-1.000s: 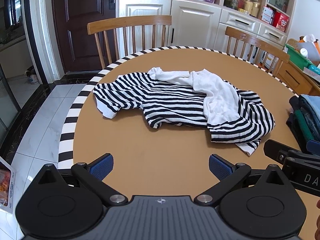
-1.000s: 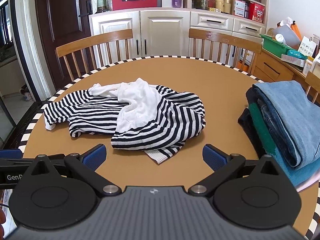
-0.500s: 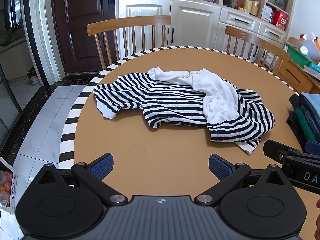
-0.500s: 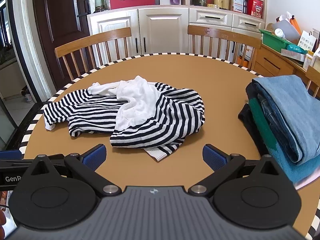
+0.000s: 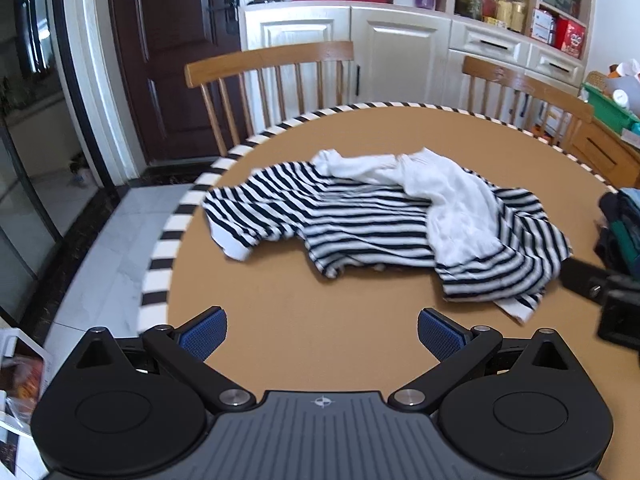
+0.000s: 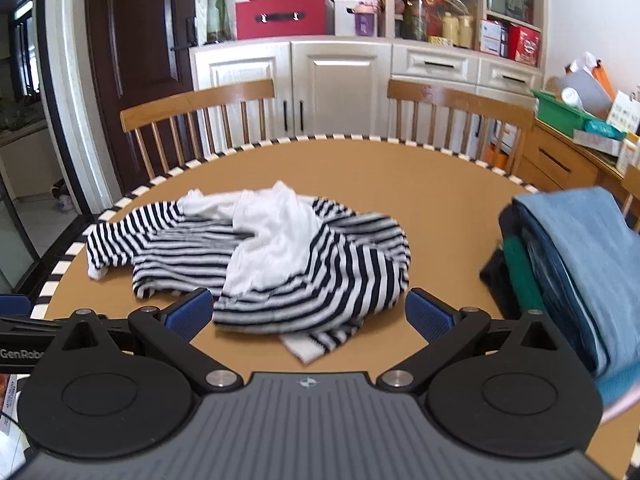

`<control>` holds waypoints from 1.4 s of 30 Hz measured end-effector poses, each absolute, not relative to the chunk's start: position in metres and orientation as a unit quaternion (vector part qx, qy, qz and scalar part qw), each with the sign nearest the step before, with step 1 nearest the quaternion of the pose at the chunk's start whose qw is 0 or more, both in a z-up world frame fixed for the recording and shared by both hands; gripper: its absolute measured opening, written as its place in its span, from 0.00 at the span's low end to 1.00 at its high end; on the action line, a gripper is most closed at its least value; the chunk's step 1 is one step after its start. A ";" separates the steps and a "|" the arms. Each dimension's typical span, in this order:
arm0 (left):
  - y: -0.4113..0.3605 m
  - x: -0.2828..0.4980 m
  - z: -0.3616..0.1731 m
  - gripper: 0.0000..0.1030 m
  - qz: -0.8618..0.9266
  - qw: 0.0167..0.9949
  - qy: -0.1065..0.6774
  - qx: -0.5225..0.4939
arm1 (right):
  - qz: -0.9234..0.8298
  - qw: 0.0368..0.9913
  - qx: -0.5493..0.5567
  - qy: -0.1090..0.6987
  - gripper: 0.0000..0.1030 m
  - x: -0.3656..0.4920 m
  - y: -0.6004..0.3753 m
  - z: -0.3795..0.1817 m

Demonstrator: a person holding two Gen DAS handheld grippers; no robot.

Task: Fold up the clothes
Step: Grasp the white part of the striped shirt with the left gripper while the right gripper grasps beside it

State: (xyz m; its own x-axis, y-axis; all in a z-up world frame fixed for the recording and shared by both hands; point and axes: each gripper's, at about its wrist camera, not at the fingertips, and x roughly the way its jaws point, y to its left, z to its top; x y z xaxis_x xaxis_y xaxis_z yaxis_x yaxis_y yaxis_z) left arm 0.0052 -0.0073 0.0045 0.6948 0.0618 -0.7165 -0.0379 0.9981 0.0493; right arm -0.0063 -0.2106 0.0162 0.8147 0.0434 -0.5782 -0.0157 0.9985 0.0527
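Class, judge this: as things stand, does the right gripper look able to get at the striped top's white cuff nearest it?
Probably yes. The right gripper is open and the cuff lies on bare table just ahead, with nothing between; the folded pile sits off to its right.

- The left gripper point(image 5: 322, 332) hangs over the near part of the round table point(image 5: 320, 320), blue pads point(image 5: 202, 330) spread wide with nothing between them.
- Ahead of it lies a crumpled striped sweater point(image 5: 360, 232) with white cloth point(image 5: 452, 208) bunched on top.
- To its right, a second black gripper point(image 5: 600, 292) is partly visible.
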 end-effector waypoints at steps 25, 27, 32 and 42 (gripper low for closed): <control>0.008 0.231 -0.038 0.25 -0.257 0.899 0.315 0.164 | 0.062 0.918 -0.033 0.390 0.34 0.170 -0.139 -0.023; 0.003 0.247 -0.046 0.26 -0.276 0.888 0.316 0.186 | 0.062 0.914 -0.029 0.400 0.34 0.181 -0.131 -0.029; -0.002 0.266 -0.066 0.27 -0.310 0.865 0.330 0.215 | 0.057 0.902 -0.058 0.425 0.34 0.199 -0.114 -0.045; 0.013 0.276 -0.069 0.08 -0.357 0.848 0.347 0.182 | 0.025 0.909 -0.020 0.416 0.01 0.194 -0.138 -0.029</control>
